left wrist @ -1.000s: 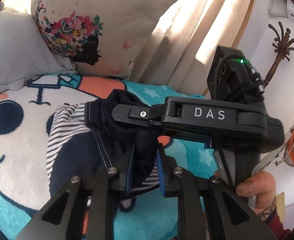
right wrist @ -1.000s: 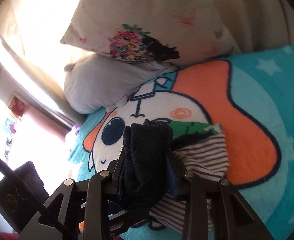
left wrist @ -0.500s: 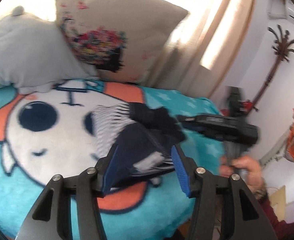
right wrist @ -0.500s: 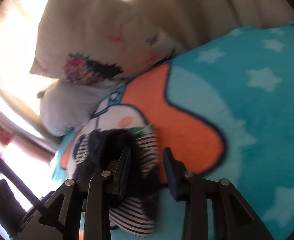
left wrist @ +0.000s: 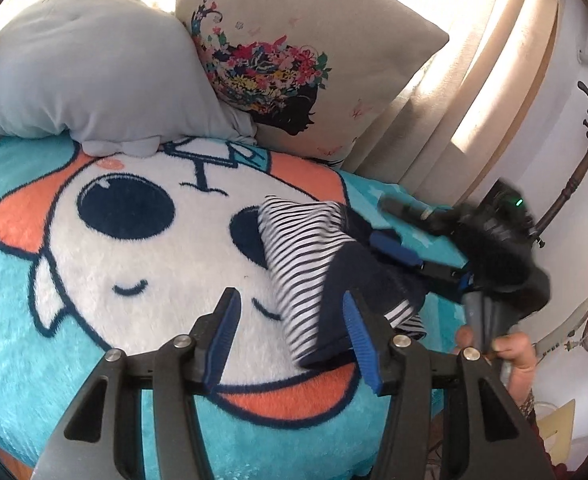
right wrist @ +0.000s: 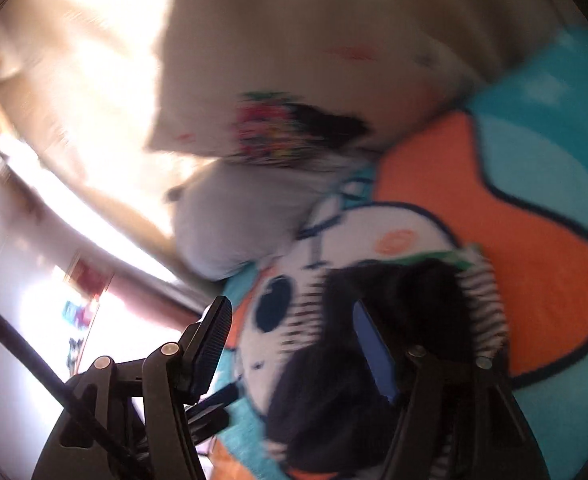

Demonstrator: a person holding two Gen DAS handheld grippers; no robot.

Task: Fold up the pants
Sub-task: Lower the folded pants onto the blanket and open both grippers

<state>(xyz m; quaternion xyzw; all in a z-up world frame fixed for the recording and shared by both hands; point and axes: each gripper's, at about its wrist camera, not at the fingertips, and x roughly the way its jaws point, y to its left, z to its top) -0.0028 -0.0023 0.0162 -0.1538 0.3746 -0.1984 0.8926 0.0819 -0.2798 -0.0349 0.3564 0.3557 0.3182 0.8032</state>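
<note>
Pants (left wrist: 326, 276), navy with a striped lining or panel, lie bunched on the blanket (left wrist: 94, 264) of the bed, just past the left gripper (left wrist: 290, 332). Its jaws have just been opening and stand apart, with a dark corner of the cloth lying loose by the right-hand pad, not pinched. Beyond the heap, the right gripper (left wrist: 398, 240), gripped by a hand (left wrist: 506, 352), also has its jaws spread after opening; its own blurred view shows the fabric between them but unclamped. This garment looks light, soft and floppy: it will sag and crumple wherever unsupported, so I would take it at a hem or waistband edge, one corner per gripper. Farther back sit a grey pillow (left wrist: 94, 76) and a floral cushion (left wrist: 294, 56).
</note>
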